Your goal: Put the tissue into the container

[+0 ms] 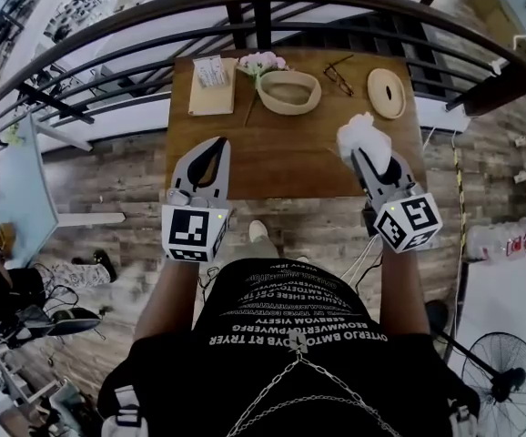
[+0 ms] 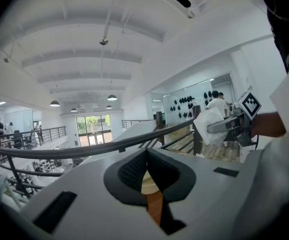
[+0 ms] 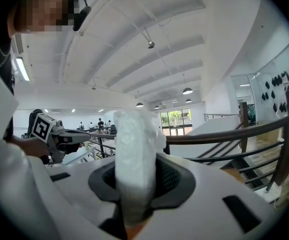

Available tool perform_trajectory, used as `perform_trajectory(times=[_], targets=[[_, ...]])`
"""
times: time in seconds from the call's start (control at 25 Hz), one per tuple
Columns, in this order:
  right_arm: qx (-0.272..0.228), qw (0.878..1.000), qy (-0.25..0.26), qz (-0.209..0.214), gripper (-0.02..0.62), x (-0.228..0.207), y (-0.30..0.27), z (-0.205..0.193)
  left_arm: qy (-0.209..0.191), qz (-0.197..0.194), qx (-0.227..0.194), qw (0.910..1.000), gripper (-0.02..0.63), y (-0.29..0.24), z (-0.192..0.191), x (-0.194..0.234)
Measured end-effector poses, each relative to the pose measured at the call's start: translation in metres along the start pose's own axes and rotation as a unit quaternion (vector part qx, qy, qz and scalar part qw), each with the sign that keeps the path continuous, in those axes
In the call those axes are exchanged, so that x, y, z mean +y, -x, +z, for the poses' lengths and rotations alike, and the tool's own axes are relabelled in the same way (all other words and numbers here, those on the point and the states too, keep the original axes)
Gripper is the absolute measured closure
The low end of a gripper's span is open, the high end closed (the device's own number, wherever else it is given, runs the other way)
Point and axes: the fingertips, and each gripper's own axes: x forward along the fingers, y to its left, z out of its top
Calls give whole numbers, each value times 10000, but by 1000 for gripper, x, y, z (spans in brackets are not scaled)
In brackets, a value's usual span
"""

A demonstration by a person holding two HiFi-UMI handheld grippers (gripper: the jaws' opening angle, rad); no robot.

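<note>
1. The jaws of the right gripper point(image 1: 363, 156) are seen pinched on a white tissue point(image 1: 361, 133), held over the desk point(image 1: 281, 157) at 3 o'clock.
2. The jaws of the left gripper point(image 1: 216, 146) are pressed together, empty, at 9 o'clock.
3. A beige container point(image 1: 312, 84) is seen at 12 o'clock, well apart from the tissue.

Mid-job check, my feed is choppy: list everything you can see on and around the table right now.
table: one, brown wood, beside the railing
railing: one, dark, beyond the table
container: one, tan oval, open, back centre
lid: one, tan oval, back right
tissue pack: one, white, back left on the board
board: one, pale wood, back left
flowers: one bunch, pink, left of container
glasses: one pair, dark, between container and lid
tissue: one, white, crumpled, in right gripper
left gripper: grey, jaws together, empty
right gripper: grey, clamped on tissue
</note>
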Motion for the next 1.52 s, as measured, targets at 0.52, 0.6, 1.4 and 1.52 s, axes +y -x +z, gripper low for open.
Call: perform_trajectory(times=[0.52,0.6,1.4,1.52], targets=[[-61,9999,110,-99,483,15,-72,27,-12,-71,-111,9999,581,-28,4,75],[-80,9998,131,-137,483,18,-80,30,-8,-107,-145,9998,581,-31,3,85],[-15,9985,309,-457,483,38,-81,38,38,-570,-261,9980,581,-38,-4,91],[3,9987,275,-440,483,37,-80,35,31,-530,-214,9984,581,-38,-6,92]])
